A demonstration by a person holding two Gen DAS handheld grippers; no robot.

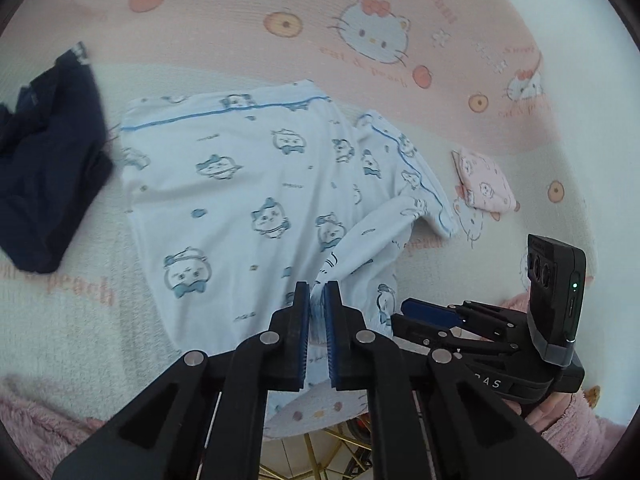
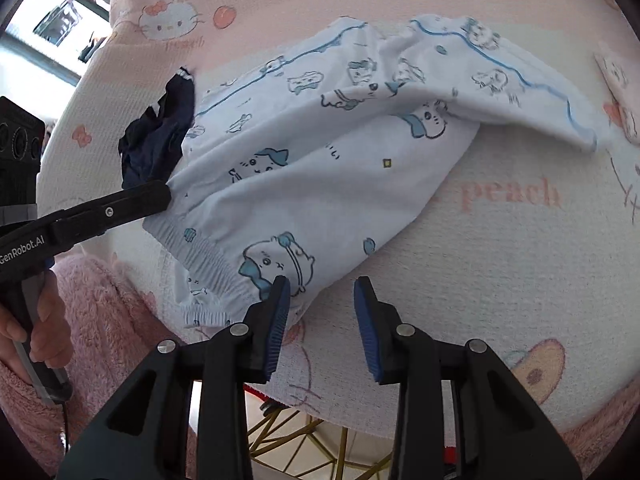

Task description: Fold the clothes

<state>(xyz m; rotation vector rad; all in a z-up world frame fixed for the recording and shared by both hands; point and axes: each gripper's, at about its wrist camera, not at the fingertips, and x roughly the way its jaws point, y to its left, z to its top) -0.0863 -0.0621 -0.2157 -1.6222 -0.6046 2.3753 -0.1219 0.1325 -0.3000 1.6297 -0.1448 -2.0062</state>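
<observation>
Pale blue pyjama trousers [image 1: 248, 184] printed with cartoon cats lie on the table, partly folded over, their elastic waistband [image 2: 200, 252] toward me. My left gripper [image 1: 318, 292] is shut on a bunched edge of the fabric near that waistband; in the right wrist view it [image 2: 162, 196] pinches the waistband's left corner. My right gripper [image 2: 322, 286] stands open at the near edge of the trousers, its left fingertip [image 2: 280, 292] over the hem and nothing between the pads. In the left wrist view the right gripper [image 1: 428, 312] sits just right of the cloth.
A crumpled navy garment [image 1: 44, 168] lies left of the trousers. A small folded pink cloth [image 1: 486, 182] rests to the right. The round table wears a pink-and-white cat-print cover [image 2: 500, 240], with gold legs [image 2: 304, 440] below. A hand in a fluffy pink sleeve [image 2: 92, 320] holds the left tool.
</observation>
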